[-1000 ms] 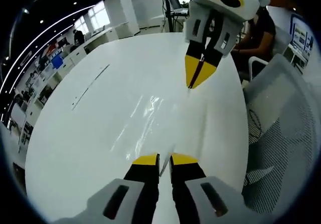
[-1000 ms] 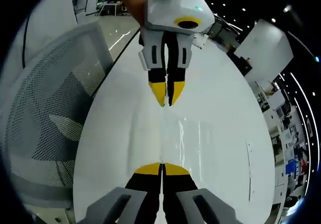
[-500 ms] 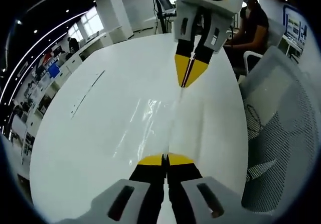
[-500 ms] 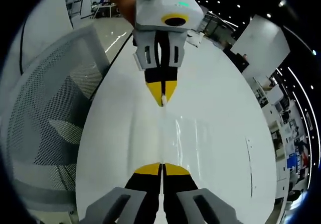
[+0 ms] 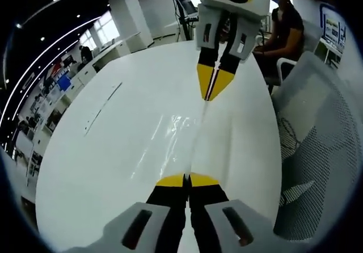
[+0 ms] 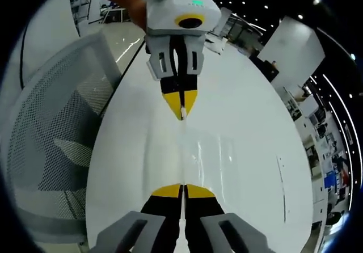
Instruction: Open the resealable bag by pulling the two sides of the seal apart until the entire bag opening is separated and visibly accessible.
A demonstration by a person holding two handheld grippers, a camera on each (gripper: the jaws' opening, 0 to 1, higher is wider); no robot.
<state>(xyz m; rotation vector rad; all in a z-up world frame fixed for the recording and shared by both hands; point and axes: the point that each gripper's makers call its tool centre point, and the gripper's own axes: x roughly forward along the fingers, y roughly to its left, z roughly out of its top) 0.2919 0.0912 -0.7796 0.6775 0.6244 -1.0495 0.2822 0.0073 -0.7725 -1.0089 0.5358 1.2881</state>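
Bag (image 5: 170, 142) stays stretched between both clamped claws, barely shifted.

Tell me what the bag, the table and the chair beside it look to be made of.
Resealable bag: thin clear plastic film, going by its glossy wrinkle glints and the table showing through.
Table: smooth white top, perhaps laminate; hard to tell.
Chair: pale perforated mesh back on a light frame.

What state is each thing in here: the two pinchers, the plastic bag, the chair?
left gripper: shut on the bag's edge.
right gripper: shut on the opposite edge.
resealable bag: clear, stretched taut between them above the table; seal state unclear.
mesh chair: unoccupied.
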